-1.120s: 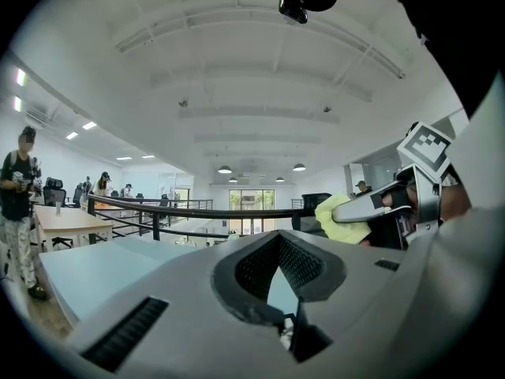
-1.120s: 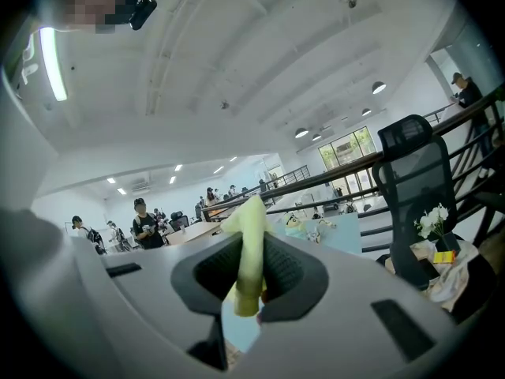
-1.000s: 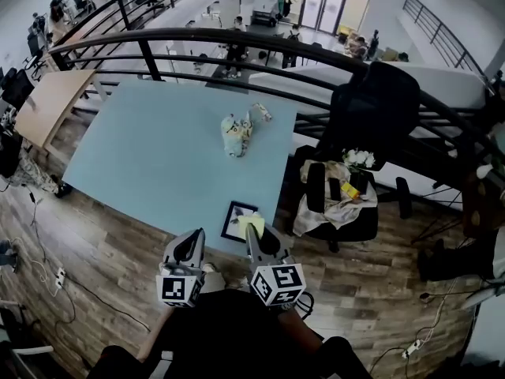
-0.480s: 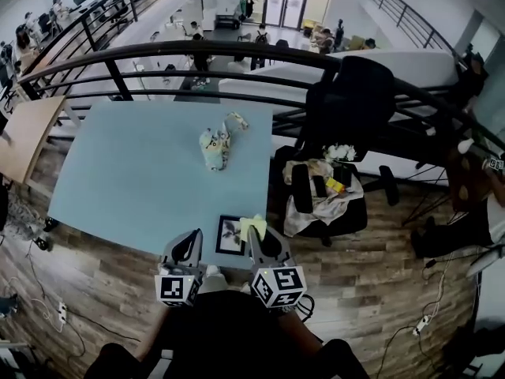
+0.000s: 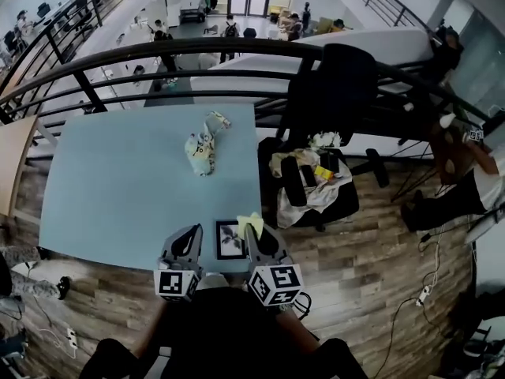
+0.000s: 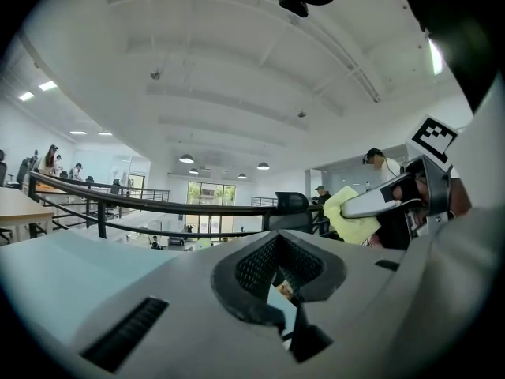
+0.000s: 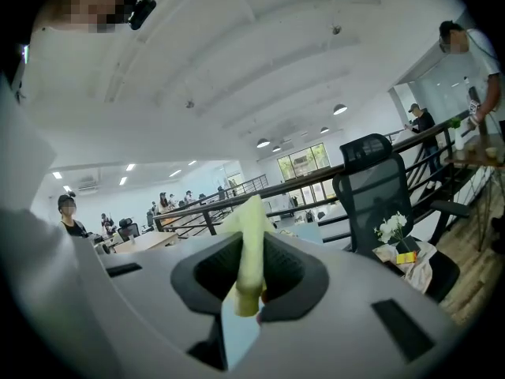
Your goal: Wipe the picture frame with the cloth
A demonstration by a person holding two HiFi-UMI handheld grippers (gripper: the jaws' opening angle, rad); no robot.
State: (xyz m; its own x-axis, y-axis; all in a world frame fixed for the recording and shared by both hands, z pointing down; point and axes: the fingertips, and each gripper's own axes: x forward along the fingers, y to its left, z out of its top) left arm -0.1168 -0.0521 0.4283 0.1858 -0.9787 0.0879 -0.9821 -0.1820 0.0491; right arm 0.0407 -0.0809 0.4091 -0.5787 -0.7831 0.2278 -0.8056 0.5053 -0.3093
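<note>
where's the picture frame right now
In the head view the picture frame lies at the near edge of the table, between the left gripper and the right gripper, which holds the yellow cloth beside it.

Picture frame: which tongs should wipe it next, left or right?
Right, I think. The right tongs pinch the yellow cloth close by the picture frame on the table edge. The left tongs hold nothing, so they would need the cloth first.

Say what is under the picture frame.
The picture frame lies flat on the blue table, near its front edge. Anything between frame and tabletop is hidden. The yellow cloth, clamped in the right gripper, overlaps its far right corner.
</note>
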